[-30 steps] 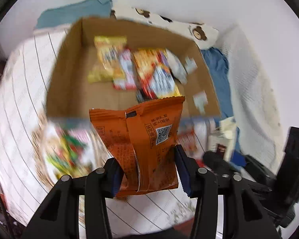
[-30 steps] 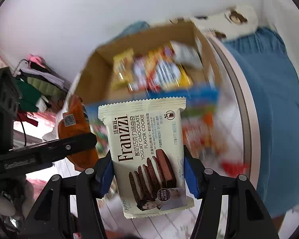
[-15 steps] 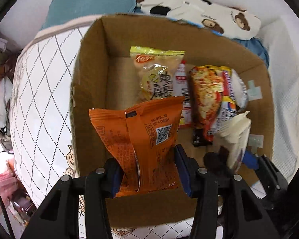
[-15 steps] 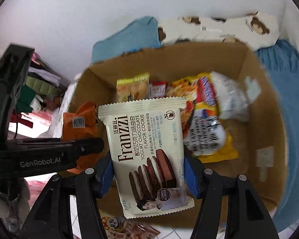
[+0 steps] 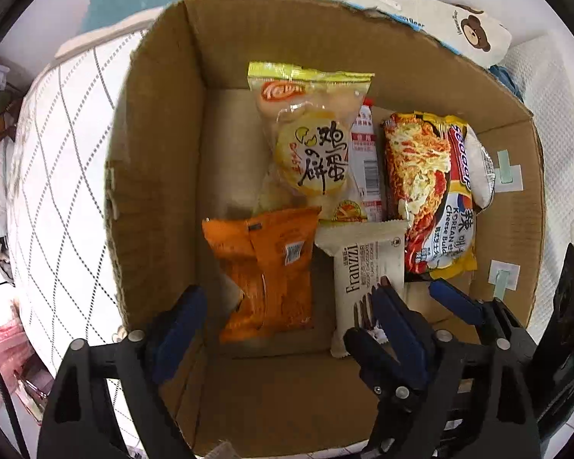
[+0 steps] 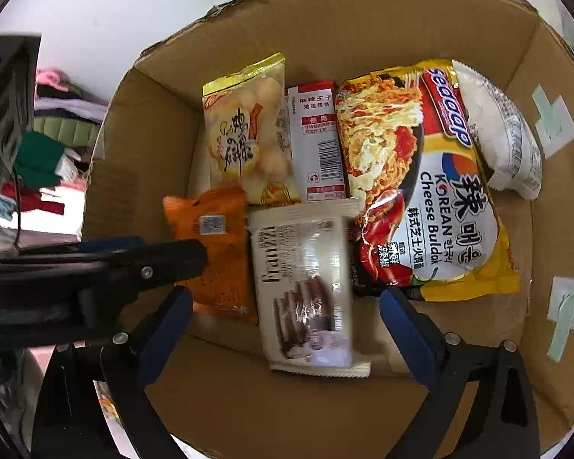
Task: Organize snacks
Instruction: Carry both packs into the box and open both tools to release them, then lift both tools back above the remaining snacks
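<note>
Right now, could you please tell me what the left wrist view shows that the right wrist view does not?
Only the left wrist view shows the white quilted mattress and the bear-print white pillow. Only the right wrist view shows the pile of folded clothes. Both share the brown cardboard box, the orange snack packet and the cream Franzzi cookie packet lying inside it.

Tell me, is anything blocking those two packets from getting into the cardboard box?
Nothing visible does. The orange packet and the Franzzi cookie packet already lie side by side inside the cardboard box. The left gripper and right gripper have just been opening and hold nothing.
</note>
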